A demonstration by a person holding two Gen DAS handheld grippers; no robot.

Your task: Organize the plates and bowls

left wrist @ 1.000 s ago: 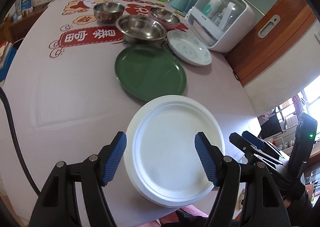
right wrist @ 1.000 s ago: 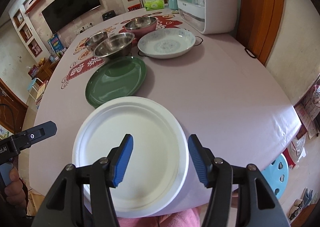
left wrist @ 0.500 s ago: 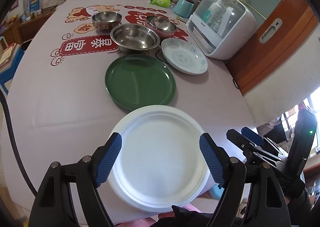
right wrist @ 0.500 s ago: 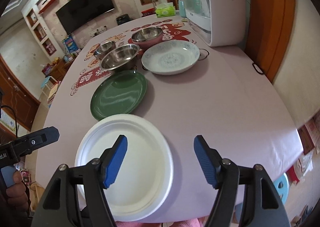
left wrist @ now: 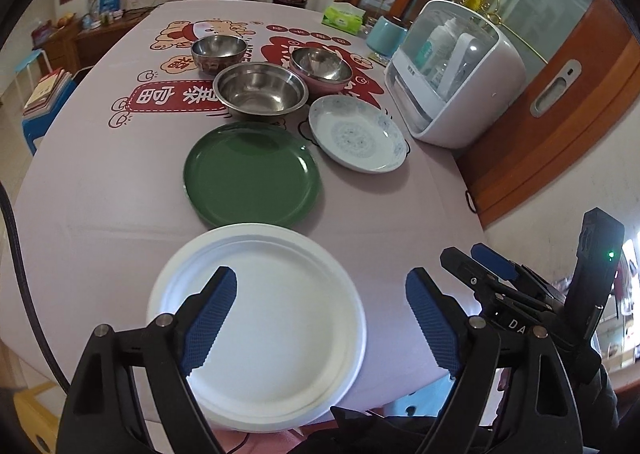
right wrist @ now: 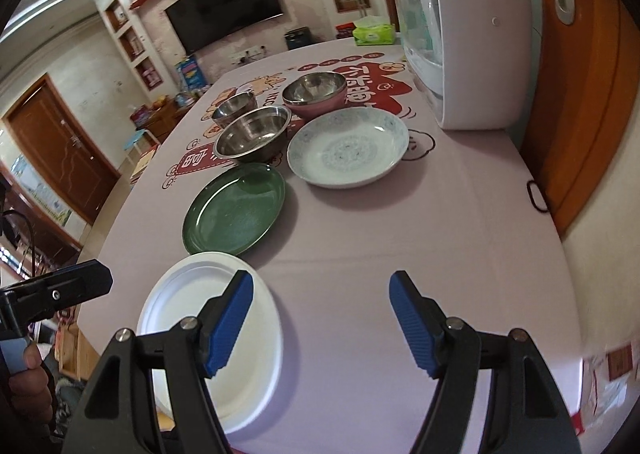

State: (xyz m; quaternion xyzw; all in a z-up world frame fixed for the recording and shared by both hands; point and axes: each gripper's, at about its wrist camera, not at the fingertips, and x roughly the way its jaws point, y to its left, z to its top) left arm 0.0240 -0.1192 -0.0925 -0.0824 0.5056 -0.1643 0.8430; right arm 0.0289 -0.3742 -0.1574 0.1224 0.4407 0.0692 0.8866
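A white plate (left wrist: 272, 318) lies at the near edge of the table, with its front rim over the edge. My left gripper (left wrist: 320, 324) hovers above it. Its jaws are opening and the pads press on nothing. My right gripper (right wrist: 320, 314) stands open over bare cloth just right of the white plate (right wrist: 188, 314). Behind lie a green plate (left wrist: 252, 174) and a patterned white dish (left wrist: 356, 134). Further back stand a large steel bowl (left wrist: 260, 92), a small steel bowl (left wrist: 218, 52) and a pink bowl (left wrist: 320, 68).
A white appliance box (left wrist: 456, 74) stands at the table's right side, with a teal cup (left wrist: 386, 36) and a tissue box (left wrist: 344, 18) behind it. The pink printed tablecloth (left wrist: 100, 194) covers the table. A black loop (right wrist: 536, 196) lies by the right edge.
Both grippers drew back and up from the white plate and their jaws widened. The right one slid right, off the plate. The plate stays on the table.
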